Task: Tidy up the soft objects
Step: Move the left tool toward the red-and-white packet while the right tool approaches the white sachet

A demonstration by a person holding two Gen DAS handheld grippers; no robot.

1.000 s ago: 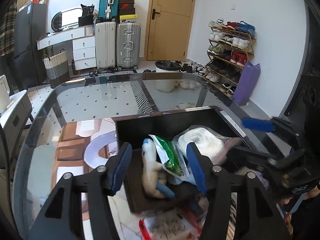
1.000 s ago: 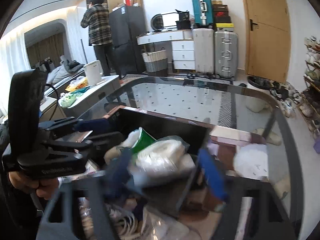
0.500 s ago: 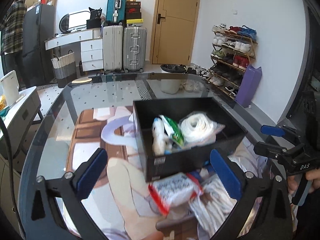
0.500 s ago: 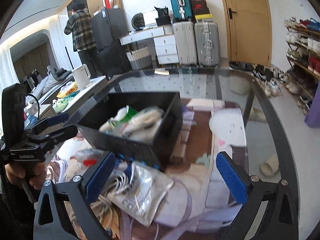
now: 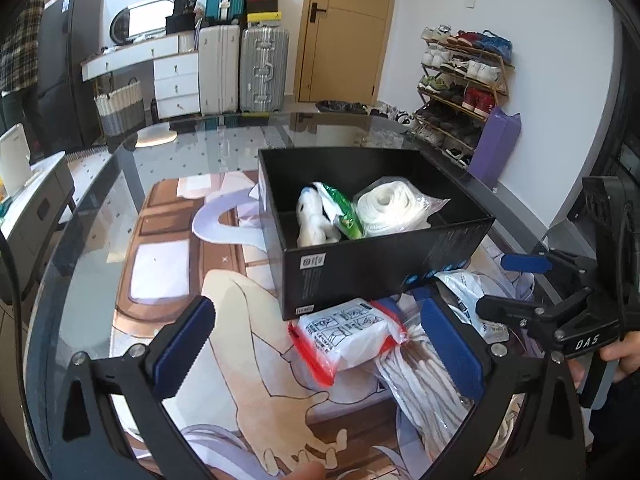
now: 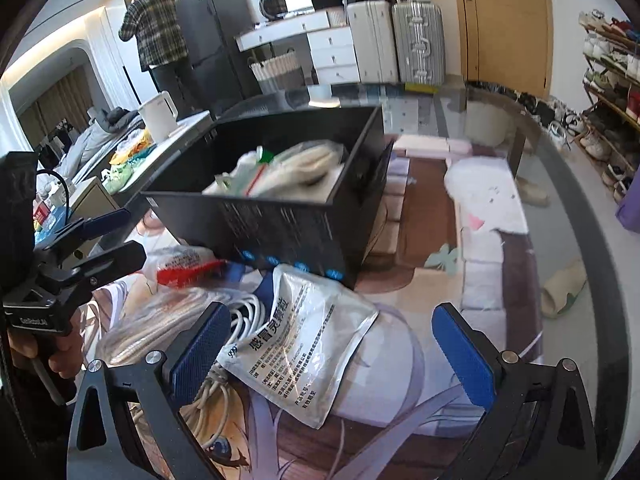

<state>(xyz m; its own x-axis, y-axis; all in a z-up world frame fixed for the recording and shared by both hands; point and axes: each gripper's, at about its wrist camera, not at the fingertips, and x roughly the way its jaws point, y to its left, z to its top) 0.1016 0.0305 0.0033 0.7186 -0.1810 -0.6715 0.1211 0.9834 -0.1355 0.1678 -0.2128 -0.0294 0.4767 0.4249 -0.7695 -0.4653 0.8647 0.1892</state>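
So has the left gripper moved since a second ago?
Yes. The left gripper has pulled back out of the black box, open and empty; the plush toy lies inside.

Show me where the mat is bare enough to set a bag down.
Free: the mat left of the black box, reaching to the left tool; also the stretch right of the box in the right wrist view. Crowded: in front of the box, where the red-edged packet, cord bundle and silver pouch overlap.
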